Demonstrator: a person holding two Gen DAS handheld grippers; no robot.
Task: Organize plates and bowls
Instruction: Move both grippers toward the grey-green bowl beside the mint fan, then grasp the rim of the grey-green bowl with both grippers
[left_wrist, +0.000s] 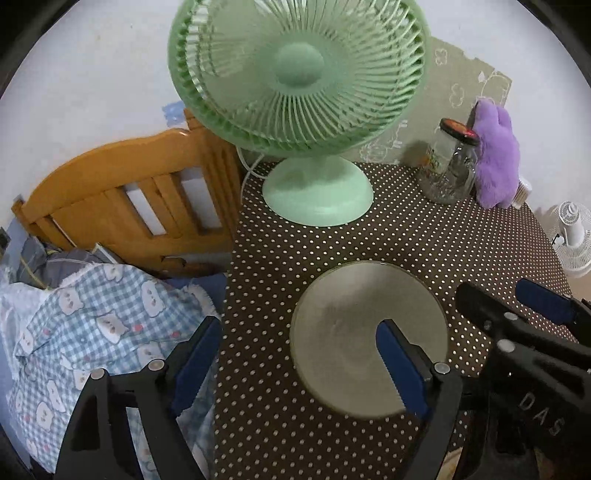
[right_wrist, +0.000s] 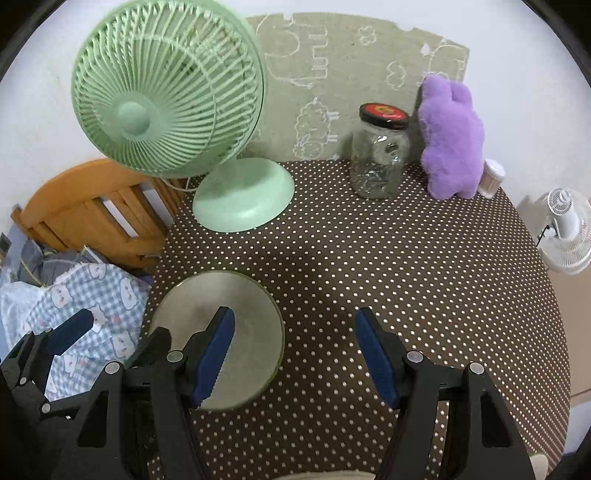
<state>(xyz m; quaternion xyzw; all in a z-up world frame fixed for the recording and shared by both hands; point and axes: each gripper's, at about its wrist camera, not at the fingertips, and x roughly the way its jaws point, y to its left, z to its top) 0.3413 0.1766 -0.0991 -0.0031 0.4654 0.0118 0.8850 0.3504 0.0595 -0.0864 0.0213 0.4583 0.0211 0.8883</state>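
Both grippers, left (left_wrist: 299, 354) and right (right_wrist: 299, 354), hover wide and empty over a lone plate (left_wrist: 354, 314) lying flat near the table's (right_wrist: 424, 266) front-left edge, with organizing seemingly barely begun and no bowl visible.

Polka-dot table (right_wrist: 406, 277), green fan (right_wrist: 242, 201), plate (right_wrist: 251, 314), jar (right_wrist: 378, 162), purple plush (right_wrist: 452, 147)

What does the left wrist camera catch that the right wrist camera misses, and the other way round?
Only the left wrist view shows more of the bedding beside the table and the green fan face-on. Only the right wrist view shows the small container behind the purple plush toy clearly. Both show the plate, glass jar, dotted tablecloth, and both open tongs: left, right.
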